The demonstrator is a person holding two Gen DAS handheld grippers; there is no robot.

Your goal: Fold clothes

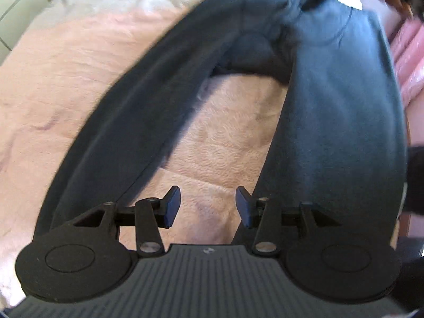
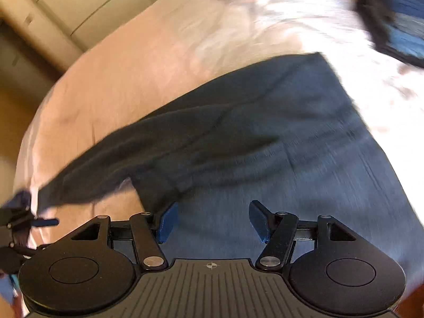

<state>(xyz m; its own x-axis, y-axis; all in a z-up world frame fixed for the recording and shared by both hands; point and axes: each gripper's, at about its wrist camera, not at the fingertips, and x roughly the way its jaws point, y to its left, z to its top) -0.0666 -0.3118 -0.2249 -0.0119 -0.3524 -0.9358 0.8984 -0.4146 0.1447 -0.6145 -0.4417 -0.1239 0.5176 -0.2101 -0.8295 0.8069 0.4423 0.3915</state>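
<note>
Garment: dark blue trousers (image 1: 339, 122) spread on pink bed blanket (image 1: 79, 84) | my left claw (image 1: 208, 205) gapes empty between their legs | my right claw (image 2: 212, 221) gapes empty above them

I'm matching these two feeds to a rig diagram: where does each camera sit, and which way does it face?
Left wrist: behind the open left tool, looking down along its blue-padded fingers at the dark navy long-sleeved garment on the pink fleecy blanket.
Right wrist: behind the open right tool, looking down onto the garment's body; another tool shows at the left edge.
Shared: garment and blanket.
</note>
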